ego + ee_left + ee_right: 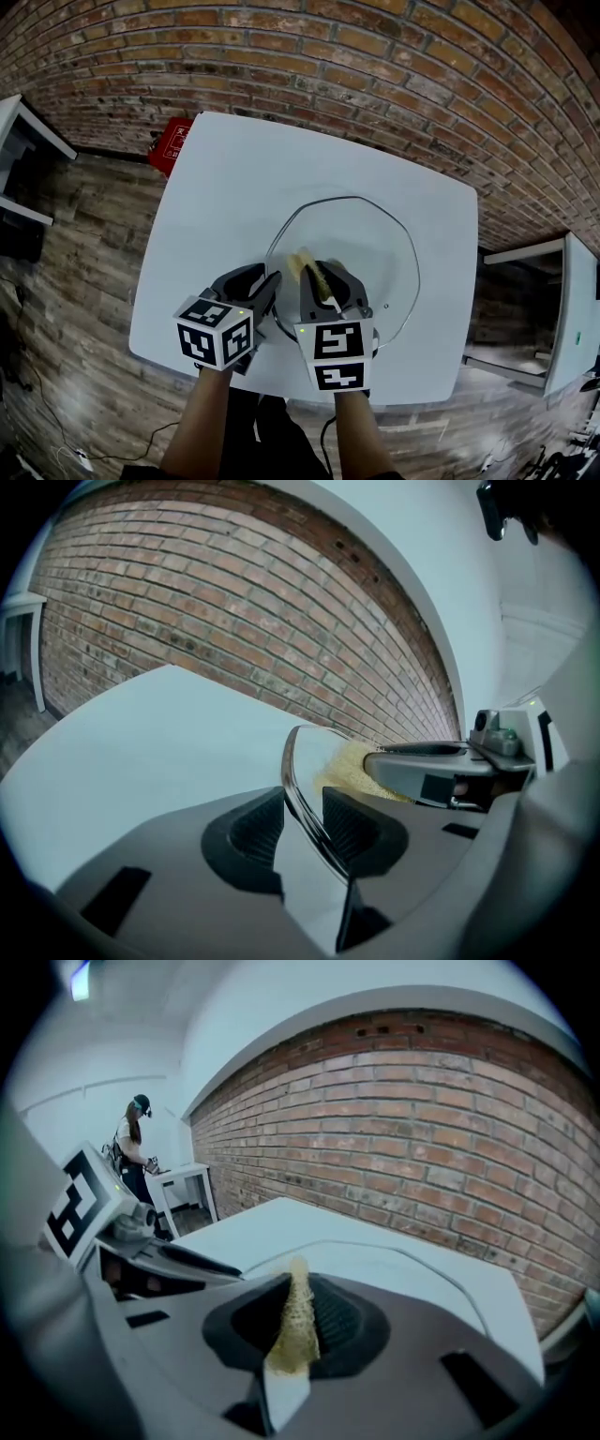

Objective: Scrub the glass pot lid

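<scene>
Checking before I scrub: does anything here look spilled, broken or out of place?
Nothing stands out. The left gripper clamps the lid at its rim, the right gripper holds the sponge, and no spill or crack shows on the table.

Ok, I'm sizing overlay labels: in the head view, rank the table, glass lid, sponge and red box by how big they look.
1. table
2. glass lid
3. red box and sponge: they look alike, and the sponge is partly hidden by jaws, so they are left unranked.
</scene>
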A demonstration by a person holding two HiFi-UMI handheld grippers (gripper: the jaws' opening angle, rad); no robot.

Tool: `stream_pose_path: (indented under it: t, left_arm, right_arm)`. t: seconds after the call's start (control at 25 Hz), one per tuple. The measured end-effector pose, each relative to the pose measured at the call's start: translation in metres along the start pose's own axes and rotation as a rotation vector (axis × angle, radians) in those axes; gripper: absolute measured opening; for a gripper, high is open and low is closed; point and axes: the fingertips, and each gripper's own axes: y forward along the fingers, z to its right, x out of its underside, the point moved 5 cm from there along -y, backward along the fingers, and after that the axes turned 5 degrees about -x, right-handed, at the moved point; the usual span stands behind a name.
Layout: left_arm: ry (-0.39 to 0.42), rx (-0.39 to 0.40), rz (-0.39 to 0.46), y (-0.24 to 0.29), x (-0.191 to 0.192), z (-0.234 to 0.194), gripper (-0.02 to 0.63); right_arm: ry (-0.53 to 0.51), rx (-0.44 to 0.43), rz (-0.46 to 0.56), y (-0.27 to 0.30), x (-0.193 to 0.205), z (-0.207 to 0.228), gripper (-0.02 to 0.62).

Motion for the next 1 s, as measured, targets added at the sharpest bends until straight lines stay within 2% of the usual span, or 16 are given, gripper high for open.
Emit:
stream_pose_path:
  t: [0.36,0.6,0.68,0.8,0.92,1.0]
  left_arm:
    - [0.002,0.003,-0.003,-0.001,0.001,-0.001,0.132]
    - [0.004,0.010,-0.005,-0.001,0.002,0.000,0.133]
    - [0.003,0.011,-0.005,-0.001,0.001,0.000,0.133]
    - [0.002,0.012,-0.005,-0.001,0.001,0.000,0.133]
    - [-0.001,0.011,-0.005,-0.001,0.002,-0.001,0.132]
    - [0.001,0.010,-0.004,-0.001,0.001,-0.002,0.132]
  right_arm:
    - [0.008,0.190,-0.102,-0.026,0.034,0.067,0.058]
    - [0.055,0.340,-0.142,-0.053,0.052,0.115,0.058]
    - [0.070,0.367,-0.127,-0.062,0.050,0.122,0.058]
    - [0.058,0.321,-0.045,-0.072,0.029,0.105,0.058]
    - [0.061,0.175,0.026,-0.069,0.011,0.057,0.058]
    - [0.033,0.077,0.031,-0.059,0.007,0.023,0.058]
